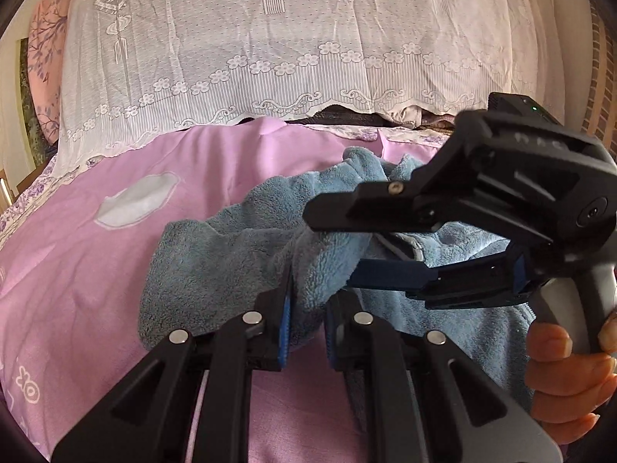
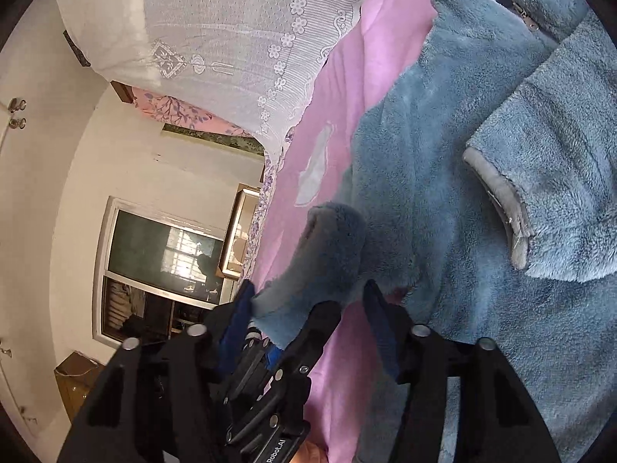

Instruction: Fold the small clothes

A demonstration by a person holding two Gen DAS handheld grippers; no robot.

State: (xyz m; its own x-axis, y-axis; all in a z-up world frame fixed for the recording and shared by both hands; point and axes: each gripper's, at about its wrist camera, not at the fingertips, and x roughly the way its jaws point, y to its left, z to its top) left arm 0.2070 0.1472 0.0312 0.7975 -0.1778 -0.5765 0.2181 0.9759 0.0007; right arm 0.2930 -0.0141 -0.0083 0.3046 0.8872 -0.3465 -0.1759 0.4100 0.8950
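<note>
Open ground: bare pink sheet (image 1: pixel 77 239) fills the left and lower left of the left wrist view.
Centre: the heaped blue fleece garment (image 1: pixel 216 254) blocks the middle.
Right side: the right gripper (image 1: pixel 331 254) and the hand (image 1: pixel 567 374) holding it crowd the right of that frame, over the fleece.
Far edge: a lace-covered pile (image 1: pixel 270 58) walls off the top.
</note>
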